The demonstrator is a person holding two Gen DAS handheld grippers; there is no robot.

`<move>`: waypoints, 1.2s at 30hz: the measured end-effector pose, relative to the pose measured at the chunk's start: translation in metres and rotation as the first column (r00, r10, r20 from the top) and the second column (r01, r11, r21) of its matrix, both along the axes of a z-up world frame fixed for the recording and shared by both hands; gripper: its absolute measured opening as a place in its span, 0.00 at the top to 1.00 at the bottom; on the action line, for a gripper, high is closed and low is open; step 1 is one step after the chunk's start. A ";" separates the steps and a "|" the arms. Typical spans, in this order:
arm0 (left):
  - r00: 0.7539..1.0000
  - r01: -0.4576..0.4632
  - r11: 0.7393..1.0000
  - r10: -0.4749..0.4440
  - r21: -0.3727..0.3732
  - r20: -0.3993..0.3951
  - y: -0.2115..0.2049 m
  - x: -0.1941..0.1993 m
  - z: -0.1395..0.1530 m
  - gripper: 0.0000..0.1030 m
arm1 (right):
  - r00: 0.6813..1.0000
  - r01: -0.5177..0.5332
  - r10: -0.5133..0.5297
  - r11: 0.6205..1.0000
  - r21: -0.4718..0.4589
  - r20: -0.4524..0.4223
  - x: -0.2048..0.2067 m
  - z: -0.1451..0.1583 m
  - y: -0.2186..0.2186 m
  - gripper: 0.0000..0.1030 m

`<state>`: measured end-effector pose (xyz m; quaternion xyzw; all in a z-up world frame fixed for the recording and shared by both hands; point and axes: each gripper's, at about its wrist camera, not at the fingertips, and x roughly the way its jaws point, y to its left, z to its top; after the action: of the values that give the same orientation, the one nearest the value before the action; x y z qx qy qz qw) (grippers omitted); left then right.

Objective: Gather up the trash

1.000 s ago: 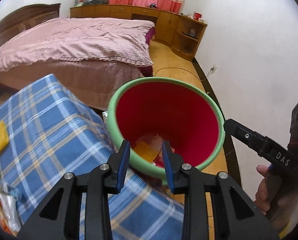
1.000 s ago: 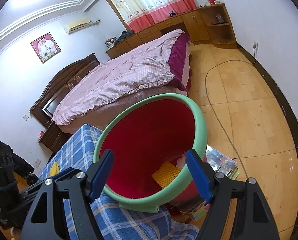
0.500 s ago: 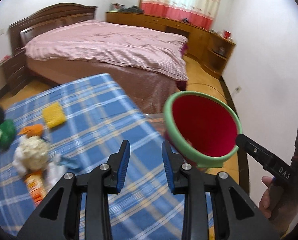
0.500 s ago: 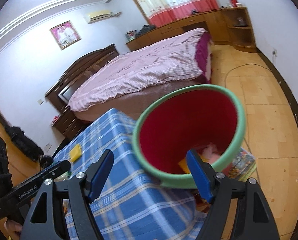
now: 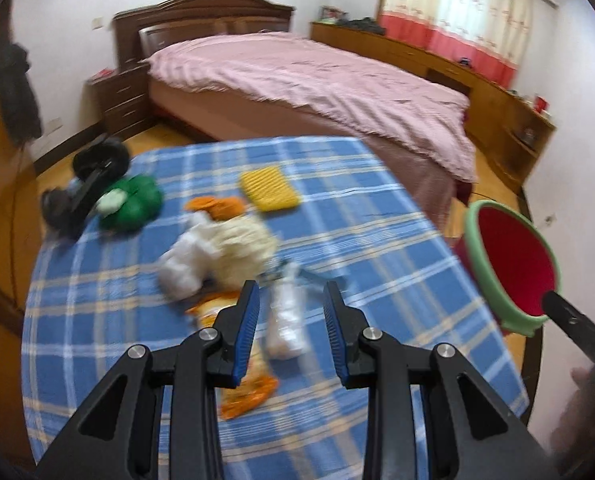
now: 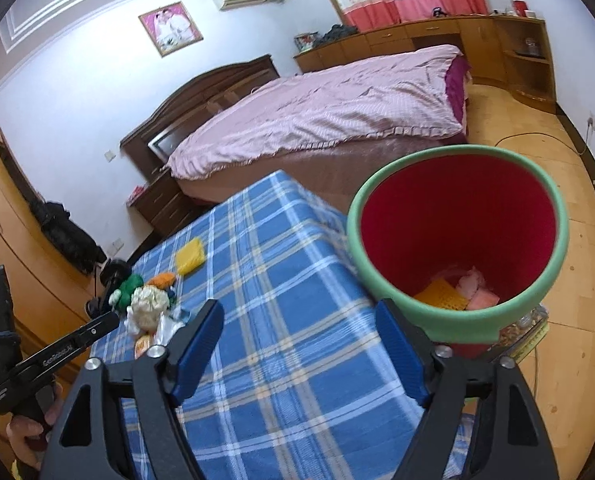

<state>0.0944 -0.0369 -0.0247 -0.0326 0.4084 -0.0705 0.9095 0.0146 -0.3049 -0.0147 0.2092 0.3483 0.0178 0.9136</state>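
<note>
A red bin with a green rim [image 6: 461, 240] stands beside the blue plaid table [image 6: 281, 280], holding a yellow sponge [image 6: 441, 294] and pink scraps; it also shows in the left wrist view [image 5: 513, 264]. My left gripper [image 5: 291, 320] is open and empty above a clear plastic wrapper [image 5: 285, 320] and an orange snack packet [image 5: 241, 384]. Beyond lie a white crumpled wad [image 5: 217, 248], orange peel [image 5: 217, 206], a yellow sponge [image 5: 269, 188] and a green toy [image 5: 131, 202]. My right gripper [image 6: 301, 344] is open and empty next to the bin.
A bed with a pink cover [image 5: 317, 80] stands behind the table. A black object [image 5: 85, 184] lies at the table's far left edge. Wooden cabinets [image 6: 437, 40] line the far wall. Magazines [image 6: 525, 328] lie on the floor under the bin.
My left gripper has swung left from over the bin to above the trash on the table. My right gripper has drawn back a little from the bin and stays open.
</note>
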 end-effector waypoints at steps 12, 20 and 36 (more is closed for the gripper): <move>0.982 -0.111 0.993 0.104 -0.035 -0.159 0.035 0.017 -0.058 0.58 | 0.994 -0.072 0.069 0.997 -0.032 -0.079 0.018 -0.015 0.033 0.20; 0.968 -0.139 0.988 0.121 -0.065 -0.221 0.039 0.026 -0.079 0.56 | 0.983 -0.148 0.140 0.987 -0.069 -0.116 0.044 -0.027 0.063 0.20; 0.975 -0.181 0.976 0.161 -0.122 -0.155 0.067 0.015 -0.069 0.59 | 0.964 -0.226 0.216 0.973 -0.048 -0.157 0.093 -0.044 0.123 0.31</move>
<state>0.1093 0.0300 -0.0939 -0.1344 0.4631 -0.0167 0.8759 0.1075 -0.1820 -0.0592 0.1398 0.4379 0.0926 0.8832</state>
